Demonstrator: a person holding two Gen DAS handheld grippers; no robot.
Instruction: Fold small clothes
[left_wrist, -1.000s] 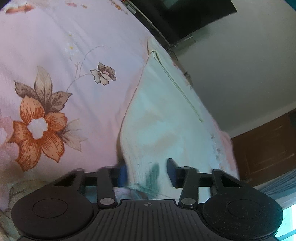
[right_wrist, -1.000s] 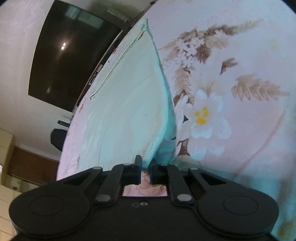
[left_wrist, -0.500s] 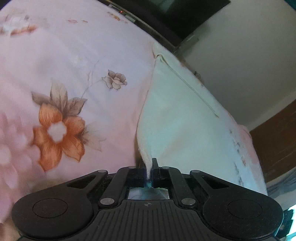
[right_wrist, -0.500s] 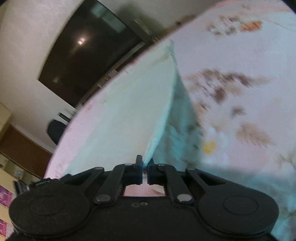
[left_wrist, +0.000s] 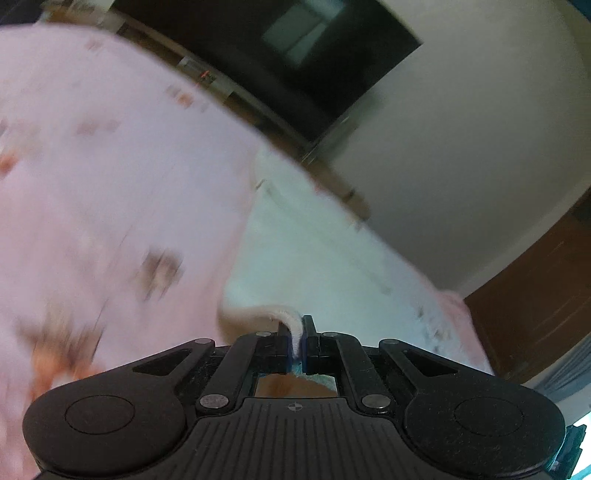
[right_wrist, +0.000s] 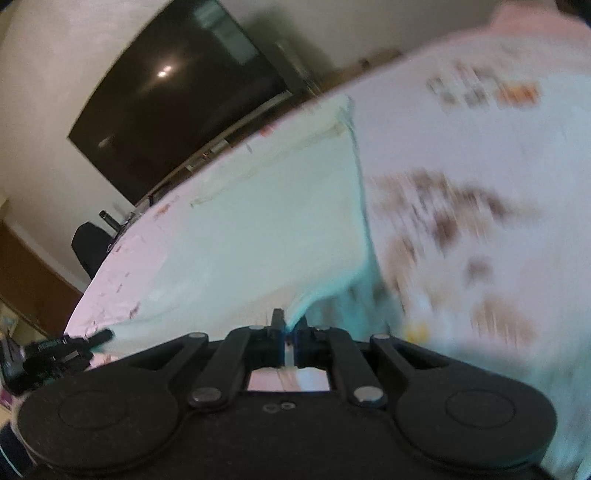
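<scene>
Left gripper (left_wrist: 294, 341): jaws clamped on near hem corner of pale mint garment (left_wrist: 317, 266). Garment lies on pink floral bedsheet (left_wrist: 110, 177), near edge raised. Right gripper (right_wrist: 290, 341): jaws pinched on opposite near corner. I judge fabric light, soft, limp; it sags between grips. I grip hem corners only, keep edge taut.

Both wrist views sit low and close over the bed (left_wrist: 110, 184) — sharing the pale garment (right_wrist: 258, 229) and television (right_wrist: 177, 110).
</scene>
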